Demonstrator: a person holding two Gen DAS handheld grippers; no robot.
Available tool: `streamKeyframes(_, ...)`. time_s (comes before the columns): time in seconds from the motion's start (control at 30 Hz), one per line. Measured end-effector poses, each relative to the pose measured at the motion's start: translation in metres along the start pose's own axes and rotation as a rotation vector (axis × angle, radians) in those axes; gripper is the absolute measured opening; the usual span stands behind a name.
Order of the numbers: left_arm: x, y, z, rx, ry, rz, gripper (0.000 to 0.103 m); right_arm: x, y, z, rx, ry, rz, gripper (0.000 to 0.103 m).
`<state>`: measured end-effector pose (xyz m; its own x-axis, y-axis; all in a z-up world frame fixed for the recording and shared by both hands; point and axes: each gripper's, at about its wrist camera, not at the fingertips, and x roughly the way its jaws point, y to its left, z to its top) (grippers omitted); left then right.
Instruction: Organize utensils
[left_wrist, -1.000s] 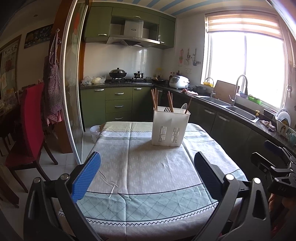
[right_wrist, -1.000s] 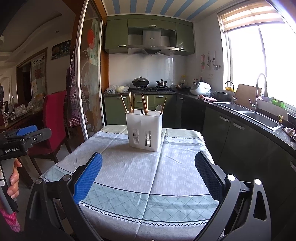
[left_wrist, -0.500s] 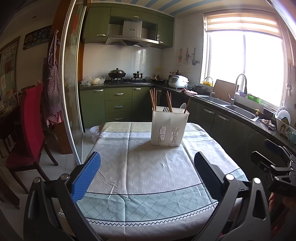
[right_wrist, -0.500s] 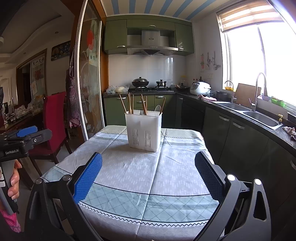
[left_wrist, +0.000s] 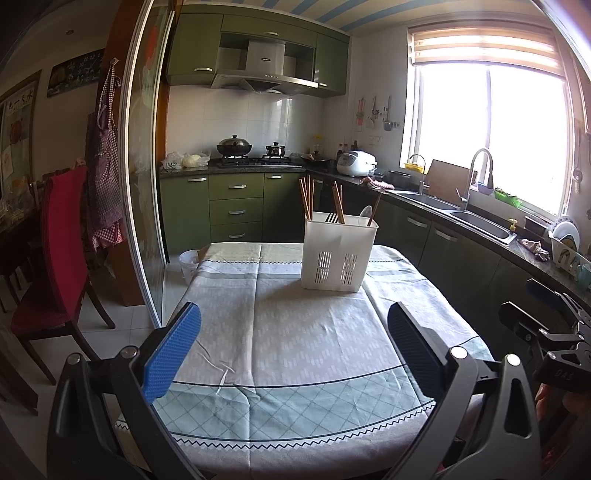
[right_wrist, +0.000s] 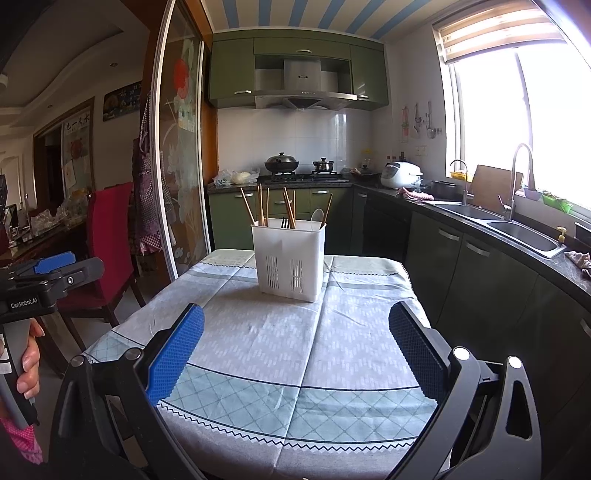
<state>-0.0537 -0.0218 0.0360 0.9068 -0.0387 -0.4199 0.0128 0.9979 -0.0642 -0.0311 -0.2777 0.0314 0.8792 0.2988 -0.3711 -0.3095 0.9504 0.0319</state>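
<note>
A white plastic utensil holder (left_wrist: 338, 254) stands upright at the far end of the table, also in the right wrist view (right_wrist: 288, 260). Several wooden chopsticks (left_wrist: 306, 197), a dark fork (right_wrist: 283, 222) and a white spoon (left_wrist: 365, 215) stick out of it. My left gripper (left_wrist: 293, 345) is open and empty above the table's near edge. My right gripper (right_wrist: 295, 345) is open and empty too, to the right of the left one. Both are well short of the holder.
The table carries a grey-green patterned cloth (left_wrist: 295, 332). A red chair (left_wrist: 62, 251) stands left of it, by a glass sliding door (left_wrist: 144, 184). Green cabinets and a counter with a sink (left_wrist: 476, 221) run along the back and right. A small bin (left_wrist: 190, 262) sits on the floor.
Both views have tilted up slightly, so the holder sits a little higher in frame. Both grippers stay open and empty.
</note>
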Motion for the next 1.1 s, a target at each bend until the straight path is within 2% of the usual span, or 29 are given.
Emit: streamKeyframes(1.1,0.0025,-0.0076,0.0034,-0.002,0.011,0.003,0.096,-0.0002,-0.0011,-0.0003,0.005,-0.005,0.001,0.099)
